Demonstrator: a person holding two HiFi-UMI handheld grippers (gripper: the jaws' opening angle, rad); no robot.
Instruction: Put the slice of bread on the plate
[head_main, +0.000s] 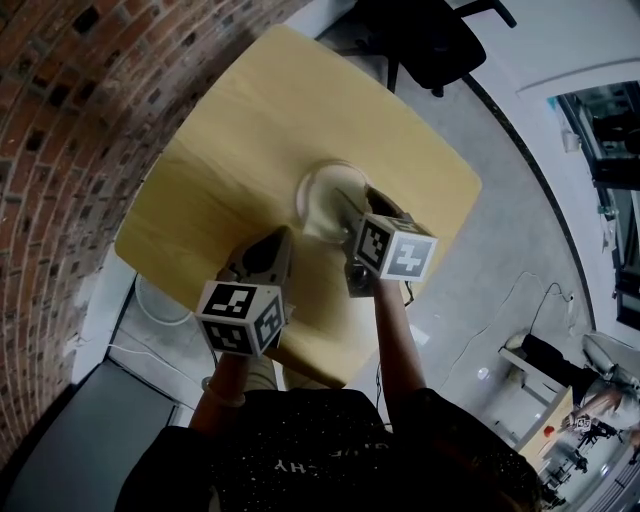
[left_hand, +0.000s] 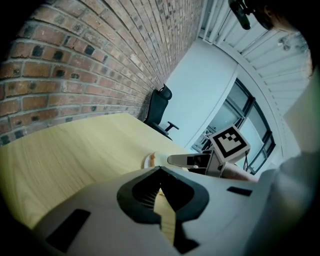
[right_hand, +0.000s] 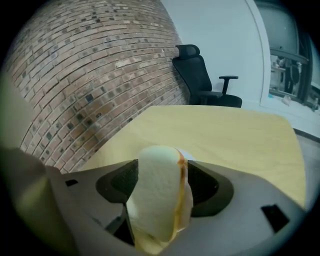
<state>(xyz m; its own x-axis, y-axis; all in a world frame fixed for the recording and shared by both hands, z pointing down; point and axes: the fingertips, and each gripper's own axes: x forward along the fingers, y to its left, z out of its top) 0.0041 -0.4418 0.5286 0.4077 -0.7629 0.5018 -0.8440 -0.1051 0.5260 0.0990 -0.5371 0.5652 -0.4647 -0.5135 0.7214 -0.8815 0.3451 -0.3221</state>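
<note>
A slice of white bread (right_hand: 159, 200) with a tan crust stands on edge between the jaws of my right gripper (right_hand: 162, 165). Dark gaps show on both sides of it, so the gripper is open around it. In the head view this right gripper (head_main: 348, 215) reaches over the pale round plate (head_main: 318, 188) at the middle of the wooden table (head_main: 240, 130), and the bread is hidden there. My left gripper (head_main: 278, 240) hovers nearer the table's front edge, left of the plate. Its jaws meet at the tips in the left gripper view (left_hand: 160, 171), shut with nothing in them.
A brick wall (head_main: 60, 120) runs along the table's left side. A black office chair (head_main: 430, 40) stands at the far end. The right gripper's marker cube (left_hand: 229, 144) shows beyond the plate's rim (left_hand: 148, 160) in the left gripper view. Cables lie on the floor (head_main: 510, 300) to the right.
</note>
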